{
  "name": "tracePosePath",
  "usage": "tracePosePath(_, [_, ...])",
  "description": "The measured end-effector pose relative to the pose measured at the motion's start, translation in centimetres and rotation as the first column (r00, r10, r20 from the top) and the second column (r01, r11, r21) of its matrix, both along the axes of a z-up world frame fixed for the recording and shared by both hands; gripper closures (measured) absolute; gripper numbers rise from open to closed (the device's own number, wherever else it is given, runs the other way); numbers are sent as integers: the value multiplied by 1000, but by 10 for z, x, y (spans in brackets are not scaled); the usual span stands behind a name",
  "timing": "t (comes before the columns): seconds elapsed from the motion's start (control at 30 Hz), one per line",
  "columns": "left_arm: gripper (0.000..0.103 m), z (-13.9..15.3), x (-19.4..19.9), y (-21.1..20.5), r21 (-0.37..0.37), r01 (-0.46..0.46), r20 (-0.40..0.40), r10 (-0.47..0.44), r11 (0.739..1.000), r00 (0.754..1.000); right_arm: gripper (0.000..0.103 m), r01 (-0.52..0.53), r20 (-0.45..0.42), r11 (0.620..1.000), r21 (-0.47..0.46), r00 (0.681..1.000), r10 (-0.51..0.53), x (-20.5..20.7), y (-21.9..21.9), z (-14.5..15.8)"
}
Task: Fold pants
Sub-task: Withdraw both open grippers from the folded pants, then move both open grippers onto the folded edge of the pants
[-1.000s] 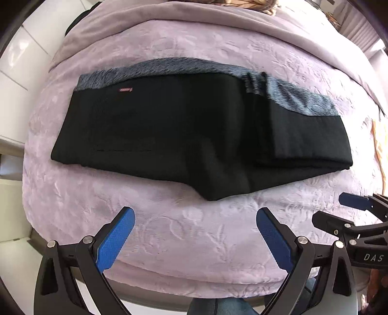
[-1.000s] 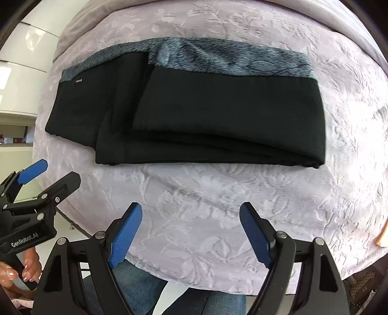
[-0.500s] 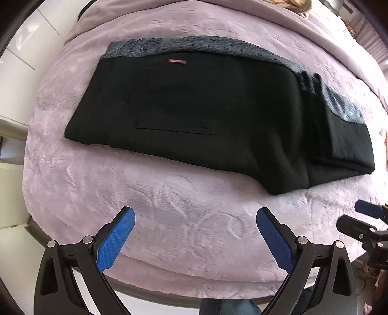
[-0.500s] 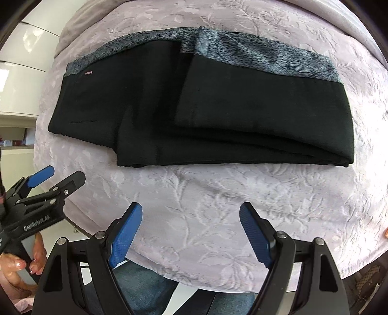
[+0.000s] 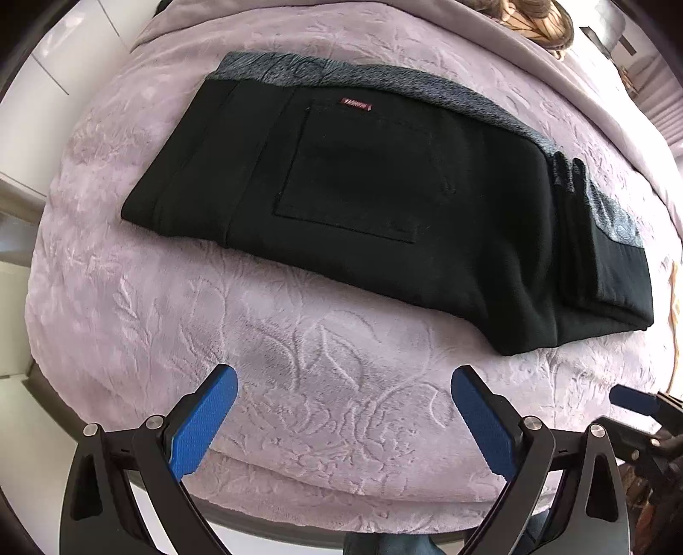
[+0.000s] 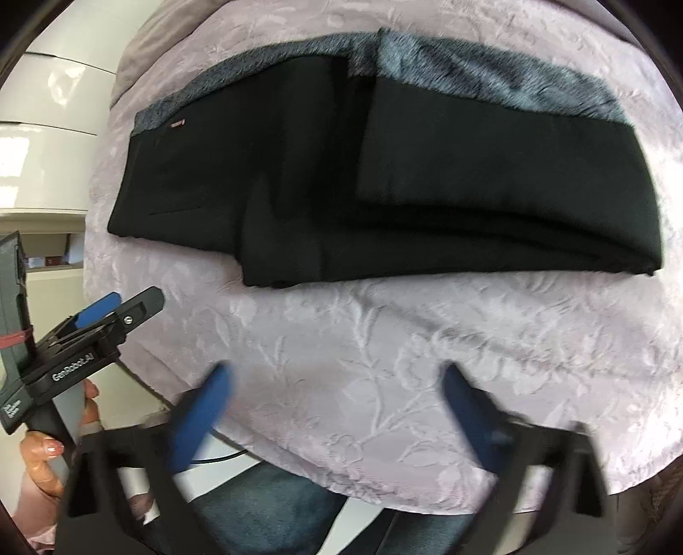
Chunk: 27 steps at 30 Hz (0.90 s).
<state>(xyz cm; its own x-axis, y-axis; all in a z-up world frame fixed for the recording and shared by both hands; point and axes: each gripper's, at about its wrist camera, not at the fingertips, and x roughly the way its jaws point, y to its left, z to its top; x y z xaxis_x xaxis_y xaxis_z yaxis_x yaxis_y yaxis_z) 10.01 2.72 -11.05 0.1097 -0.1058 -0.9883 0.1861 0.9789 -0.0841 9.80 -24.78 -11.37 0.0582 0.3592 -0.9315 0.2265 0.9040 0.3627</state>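
Black pants (image 5: 384,205) with a grey patterned waistband lie folded across the lilac bedspread (image 5: 299,350), their legs doubled over the right part (image 6: 491,179). A back pocket and a small red label face up. My left gripper (image 5: 343,380) hangs open over bare bedspread, short of the pants' near edge. My right gripper (image 6: 337,380) is blurred; its jaws are opening, with nothing between them, also short of the pants. Its blue-padded tip shows at the right edge of the left wrist view.
The bed's front edge (image 6: 200,410) runs just below both grippers. A person's hand (image 6: 47,452) holds the left gripper's handle at the left, with jeans-clad legs (image 6: 277,512) below. White cabinets (image 6: 47,106) stand to the left. A patterned cushion (image 5: 538,21) lies at the bed's far end.
The left gripper has moved left along the pants and lower, so the pocket end now fills its view. The right gripper has crept closer to the pants and its jaws have spread wider.
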Motion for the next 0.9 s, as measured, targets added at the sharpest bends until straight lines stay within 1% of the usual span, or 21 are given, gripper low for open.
tracePosePath(0.1, [2,-5,-8,3,5,-16,4,16,1000,1000,0,-29,-17,999,21,999,29,2,11,-5])
tracePosePath(0.23, [2,-8,-6,18,7,-48,8,48,999,999,0,-73,-8,997,-12,997,73,10,23,-2])
tracePosePath(0.3, [2,-8,-5,25,5,-66,15,66,998,998,0,-74,0,997,-1,997,74,14,26,0])
tracePosePath(0.43, [2,-10,6,40,2,-99,26,99,995,995,0,-75,2,997,-12,997,75,19,28,-2])
tracePosePath(0.6, [2,-17,23,62,-15,-141,30,141,990,989,0,-104,-28,994,-38,994,103,24,34,-9])
tracePosePath(0.9, [2,-27,41,88,-22,-157,34,157,987,987,0,-129,-22,990,-60,992,128,34,41,-11])
